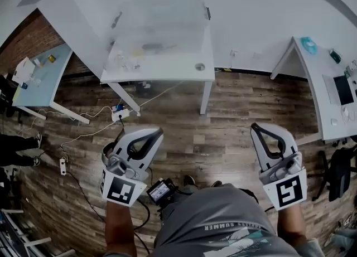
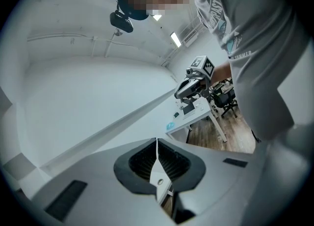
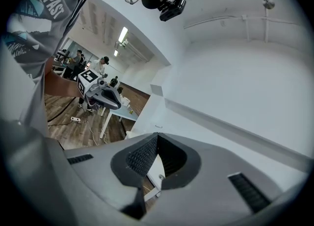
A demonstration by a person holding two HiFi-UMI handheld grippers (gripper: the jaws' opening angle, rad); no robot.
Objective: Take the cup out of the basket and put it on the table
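A translucent basket (image 1: 162, 22) stands on the white table (image 1: 167, 73) ahead of me, a few steps away. Its walls blur the contents, and I cannot make out the cup inside. Both grippers hang over the wood floor, well short of the table. The left gripper (image 1: 159, 132) is shut and empty, its pads meeting in a thin line (image 2: 157, 141). On the other side, the right gripper (image 1: 254, 126) is likewise shut on nothing (image 3: 157, 136). Each gripper view shows the other gripper to the side: the right one (image 2: 189, 87) and the left one (image 3: 105, 96).
A pale blue desk (image 1: 39, 80) stands at the left and a white desk (image 1: 329, 94) with small items at the right. Cables and a power strip (image 1: 120, 114) lie on the floor near the table's legs. A black chair (image 1: 340, 172) is at the far right.
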